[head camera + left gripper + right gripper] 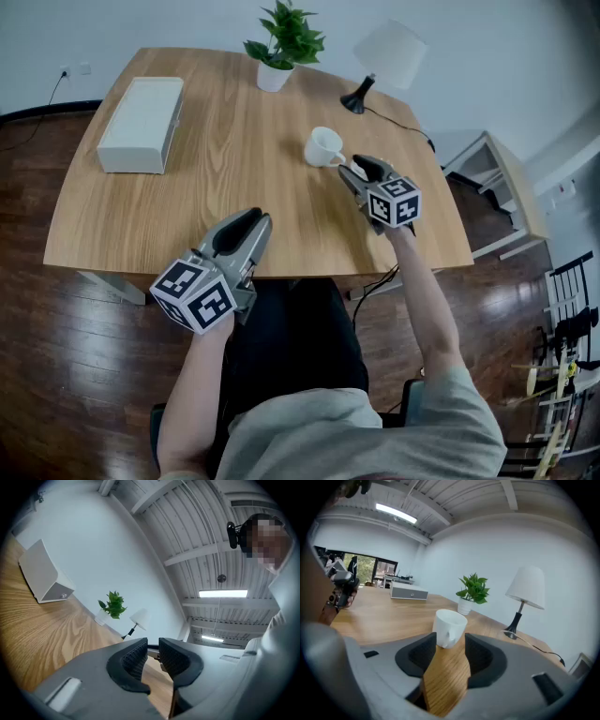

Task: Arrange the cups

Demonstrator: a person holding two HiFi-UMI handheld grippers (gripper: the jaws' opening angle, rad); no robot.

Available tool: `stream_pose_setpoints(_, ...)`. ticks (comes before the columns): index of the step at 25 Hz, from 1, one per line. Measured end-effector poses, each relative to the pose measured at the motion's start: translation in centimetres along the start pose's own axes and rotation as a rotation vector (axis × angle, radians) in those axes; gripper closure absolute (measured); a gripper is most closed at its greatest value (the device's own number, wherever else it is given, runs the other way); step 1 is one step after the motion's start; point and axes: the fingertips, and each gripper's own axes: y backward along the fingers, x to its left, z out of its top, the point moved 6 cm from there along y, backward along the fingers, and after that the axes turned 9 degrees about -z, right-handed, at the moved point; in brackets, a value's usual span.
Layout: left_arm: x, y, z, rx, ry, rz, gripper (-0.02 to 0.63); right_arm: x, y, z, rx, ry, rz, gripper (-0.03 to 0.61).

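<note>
One white cup (323, 146) stands upright on the wooden table (225, 178), right of the middle, with its handle turned toward my right gripper (354, 169). That gripper is open just short of the cup, and nothing is between its fingers. In the right gripper view the cup (449, 626) stands just beyond the right gripper (450, 643), handle facing the jaws. My left gripper (251, 222) hovers over the table's near edge and points up a little. In its own view the left gripper (152, 645) shows a narrow gap between the pads, which hold nothing.
A long white box (141, 122) lies at the table's back left. A potted plant (281, 47) and a white-shaded lamp (380, 61) stand along the far edge, and the lamp's cable runs off to the right. A white shelf unit (502, 187) stands beside the table.
</note>
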Motion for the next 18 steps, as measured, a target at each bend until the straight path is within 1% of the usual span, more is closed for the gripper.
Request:
stream_pose_setpoints(3,-0.1,0.5,-0.1,0.002,0.015,0.004,0.548,0.5,-2.5,-0.9,0.070,0.013,0.024,0.373)
stream_pose_setpoints(4,-0.1,0.6,0.0,0.001,0.018,0.004,0.548,0.7,-3.0,-1.0,0.083,0.020,0.041,0.388)
stream_pose_setpoints(5,-0.1,0.7,0.0,-0.002,0.020,0.005,0.548,0.9,-3.4,-0.9,0.090,0.025,0.061,0.429)
stream_pose_setpoints(6,-0.1,0.7,0.1,-0.006,0.022,0.005,0.548,1.1,-3.7,-0.6,0.094,0.021,0.077,0.486)
stream_pose_setpoints(8,0.0,0.7,0.4,-0.015,0.026,0.006,0.549,1.3,-3.8,0.0,0.095,-0.023,0.100,0.501)
stream_pose_setpoints(9,0.1,0.8,0.5,-0.020,0.028,0.007,0.548,1.6,-3.7,0.4,0.089,-0.054,0.113,0.511)
stream_pose_setpoints(14,0.6,1.1,0.9,-0.040,0.045,0.013,0.549,4.7,-4.1,2.5,0.033,-0.184,0.203,0.513)
stream_pose_setpoints(18,0.9,1.4,1.1,-0.051,0.053,0.019,0.548,7.8,-5.2,6.2,-0.050,-0.262,0.308,0.514)
